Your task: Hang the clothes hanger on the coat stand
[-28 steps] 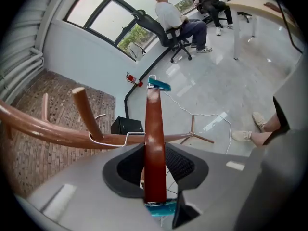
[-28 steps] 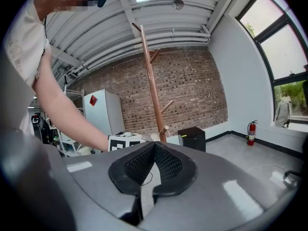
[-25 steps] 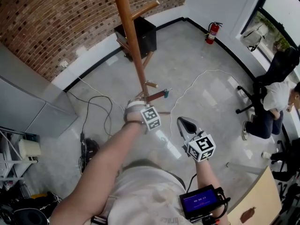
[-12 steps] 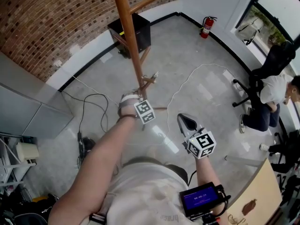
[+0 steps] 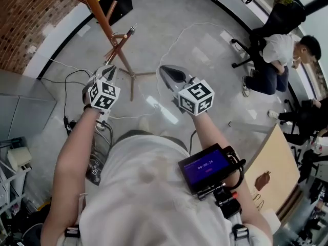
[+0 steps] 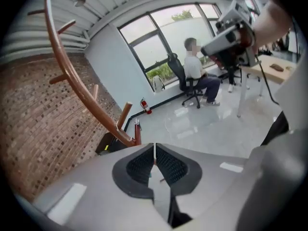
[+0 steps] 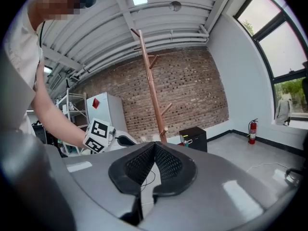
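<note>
A seated person (image 5: 279, 47) — fire extinguisher (image 7: 251, 130) against the wall (image 7: 226, 76).

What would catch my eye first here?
The tall wooden coat stand at the upper left, before a brick wall, with a hanger at a low peg. Nearer, two grey grippers bearing marker cubes: the left gripper, its jaws just closed on nothing, and the right gripper, also shut.

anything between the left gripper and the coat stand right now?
No. Head view shows only bare floor between the left gripper and the coat stand. Its jaws have just been closing, with nothing between them.
</note>
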`<act>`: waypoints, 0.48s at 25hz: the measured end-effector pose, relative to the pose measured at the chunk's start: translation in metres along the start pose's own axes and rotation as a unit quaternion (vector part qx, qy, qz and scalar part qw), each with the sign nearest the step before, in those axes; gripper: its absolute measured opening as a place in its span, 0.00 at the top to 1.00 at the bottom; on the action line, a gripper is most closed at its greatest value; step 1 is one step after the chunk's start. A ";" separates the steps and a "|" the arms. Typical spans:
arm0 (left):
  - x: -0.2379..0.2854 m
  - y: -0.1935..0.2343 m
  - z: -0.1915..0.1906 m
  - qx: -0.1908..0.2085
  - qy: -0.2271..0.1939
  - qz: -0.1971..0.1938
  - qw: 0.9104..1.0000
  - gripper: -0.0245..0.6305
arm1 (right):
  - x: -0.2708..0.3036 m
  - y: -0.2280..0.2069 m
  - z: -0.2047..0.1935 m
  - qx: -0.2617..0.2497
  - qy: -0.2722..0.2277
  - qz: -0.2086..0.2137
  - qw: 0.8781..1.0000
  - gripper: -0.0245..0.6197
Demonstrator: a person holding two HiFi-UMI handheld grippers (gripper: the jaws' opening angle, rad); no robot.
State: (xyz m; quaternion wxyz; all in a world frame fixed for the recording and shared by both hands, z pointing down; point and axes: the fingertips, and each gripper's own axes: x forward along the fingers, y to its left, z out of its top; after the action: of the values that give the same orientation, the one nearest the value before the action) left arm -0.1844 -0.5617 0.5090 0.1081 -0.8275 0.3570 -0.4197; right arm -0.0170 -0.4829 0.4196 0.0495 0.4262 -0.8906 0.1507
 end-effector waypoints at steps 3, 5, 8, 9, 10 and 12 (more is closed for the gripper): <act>-0.043 -0.059 0.014 -0.083 -0.054 -0.061 0.993 0.96 | -0.037 0.007 -0.014 -0.003 0.004 0.014 1.000 0.94; -0.071 -0.085 0.022 -0.152 -0.095 -0.094 0.979 0.96 | -0.055 0.014 -0.016 -0.006 0.001 0.028 1.000 0.94; -0.103 -0.112 0.027 -0.235 -0.134 -0.107 0.957 0.96 | -0.073 0.020 -0.022 -0.005 -0.006 0.050 0.999 0.94; -0.111 -0.121 0.028 -0.259 -0.140 -0.103 0.950 0.96 | -0.080 0.021 -0.026 -0.003 -0.007 0.056 0.998 0.94; -0.117 -0.133 0.029 -0.284 -0.144 -0.099 0.943 0.96 | -0.090 0.022 -0.033 0.001 -0.006 0.060 0.998 0.94; -0.128 -0.160 0.030 -0.326 -0.150 -0.096 0.928 0.96 | -0.114 0.025 -0.046 0.018 -0.003 0.062 0.998 0.94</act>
State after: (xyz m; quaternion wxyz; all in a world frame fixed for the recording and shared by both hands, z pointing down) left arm -0.1312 -0.3631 0.4876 -0.1559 -0.9006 0.3730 -0.1594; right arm 0.0337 -0.3690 0.4330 0.0301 0.3713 -0.9126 0.1684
